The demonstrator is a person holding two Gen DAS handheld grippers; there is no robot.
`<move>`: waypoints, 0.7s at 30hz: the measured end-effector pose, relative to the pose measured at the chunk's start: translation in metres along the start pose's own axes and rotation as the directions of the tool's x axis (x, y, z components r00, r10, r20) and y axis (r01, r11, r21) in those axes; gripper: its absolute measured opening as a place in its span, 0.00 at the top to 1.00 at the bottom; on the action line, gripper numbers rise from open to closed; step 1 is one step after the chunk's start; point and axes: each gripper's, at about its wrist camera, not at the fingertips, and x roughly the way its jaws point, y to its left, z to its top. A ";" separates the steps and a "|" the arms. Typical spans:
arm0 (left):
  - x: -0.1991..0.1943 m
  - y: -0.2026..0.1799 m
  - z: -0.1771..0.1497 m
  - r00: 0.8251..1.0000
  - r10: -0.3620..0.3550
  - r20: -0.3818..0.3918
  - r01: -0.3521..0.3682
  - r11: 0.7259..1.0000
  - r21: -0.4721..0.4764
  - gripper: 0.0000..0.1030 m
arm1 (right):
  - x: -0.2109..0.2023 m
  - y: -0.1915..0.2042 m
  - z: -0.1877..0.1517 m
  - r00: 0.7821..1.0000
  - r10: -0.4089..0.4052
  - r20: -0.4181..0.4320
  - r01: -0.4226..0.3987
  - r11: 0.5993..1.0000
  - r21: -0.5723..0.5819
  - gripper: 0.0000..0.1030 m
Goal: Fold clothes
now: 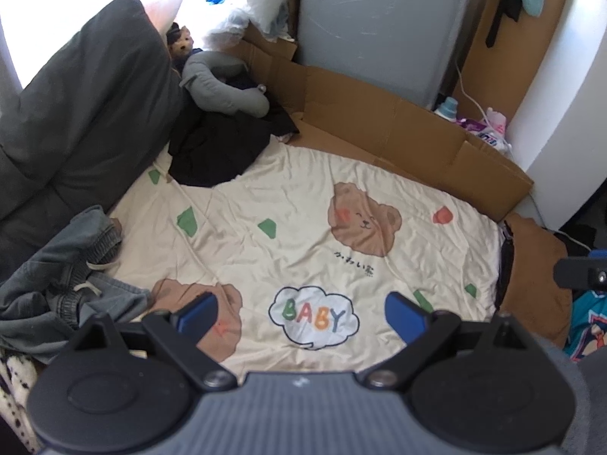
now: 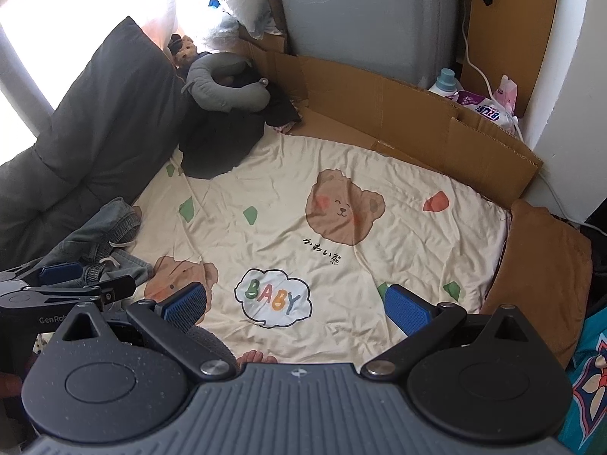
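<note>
A crumpled grey-blue garment with a drawstring waist (image 1: pixel 68 284) lies at the left edge of the cream bear-print blanket (image 1: pixel 303 227). My left gripper (image 1: pixel 299 316) is open above the blanket's "BABY" print, with nothing between its blue pads, and the garment lies just left of it. In the right wrist view the left gripper (image 2: pixel 87 280) hovers over that garment (image 2: pixel 110 239). My right gripper (image 2: pixel 296 307) is open and empty too, above the same blanket (image 2: pixel 341 189). A black garment (image 1: pixel 224 144) lies heaped at the blanket's far corner.
A dark grey pillow (image 1: pixel 87 106) runs along the left. A grey neck pillow (image 1: pixel 224 83) and a plush toy sit at the back. Flattened cardboard (image 1: pixel 398 132) lines the far side and a brown cloth (image 2: pixel 542 265) lies at right. Bare toes (image 2: pixel 258 356) show at the near edge.
</note>
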 end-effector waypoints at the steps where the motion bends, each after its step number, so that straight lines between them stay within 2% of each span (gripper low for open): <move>1: 0.000 0.001 0.001 1.000 0.001 -0.003 -0.001 1.000 -0.003 0.07 | 0.000 0.000 -0.001 1.000 0.006 0.000 -0.006 1.000 0.001 0.00; 13: 0.007 0.002 0.001 0.999 -0.011 -0.033 0.010 1.000 -0.019 0.07 | 0.001 -0.001 -0.002 1.000 -0.025 -0.002 0.025 1.000 0.002 0.00; 21: 0.007 -0.003 -0.004 1.000 -0.006 -0.024 0.006 1.000 -0.007 0.07 | 0.001 -0.002 -0.002 0.999 -0.041 0.002 0.041 0.999 0.003 0.00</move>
